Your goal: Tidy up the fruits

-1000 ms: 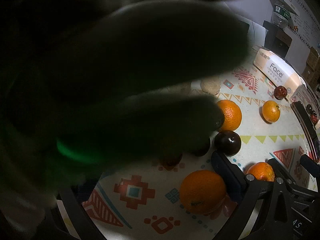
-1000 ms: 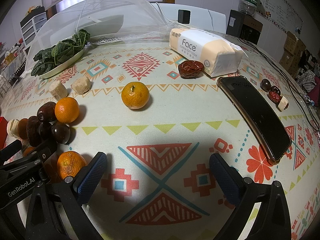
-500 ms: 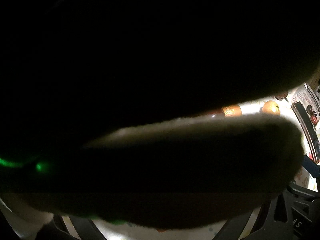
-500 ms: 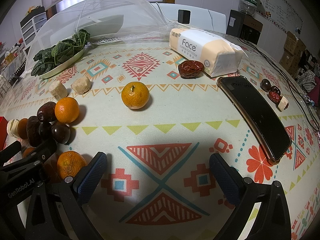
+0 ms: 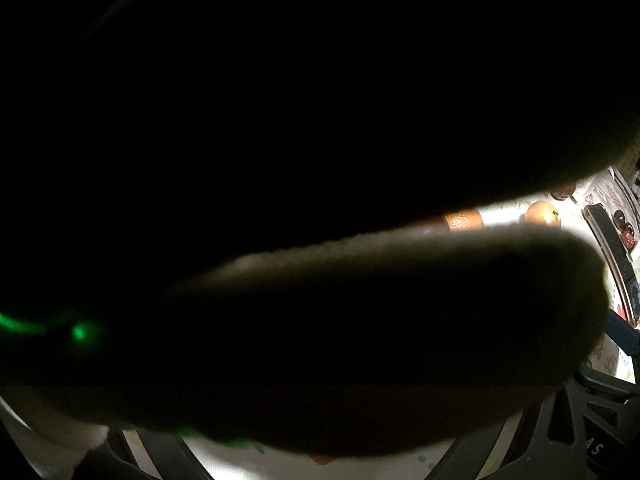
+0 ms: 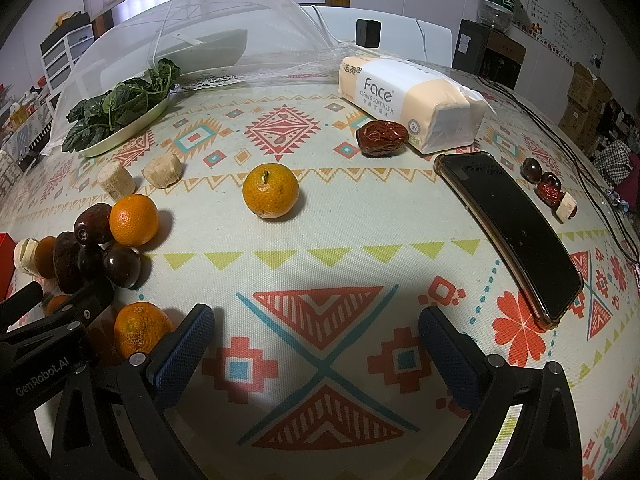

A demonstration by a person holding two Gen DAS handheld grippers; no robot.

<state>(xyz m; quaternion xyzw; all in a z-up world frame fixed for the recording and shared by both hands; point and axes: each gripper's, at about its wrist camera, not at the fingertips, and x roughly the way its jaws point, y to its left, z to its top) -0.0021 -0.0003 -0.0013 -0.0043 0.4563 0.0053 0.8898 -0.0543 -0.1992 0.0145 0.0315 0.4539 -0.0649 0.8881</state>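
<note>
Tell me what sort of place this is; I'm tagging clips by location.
Probably a dining table in a home or a lived-in workroom. A mesh food cover and a plate of greens sit on a patterned tablecloth, while stacked cardboard boxes line the far wall.

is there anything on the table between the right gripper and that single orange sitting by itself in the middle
Nothing visible. The right gripper is open, and only bare patterned tablecloth lies between it and the lone orange. The phone is off to the right, and the fruit cluster to the left.
</note>
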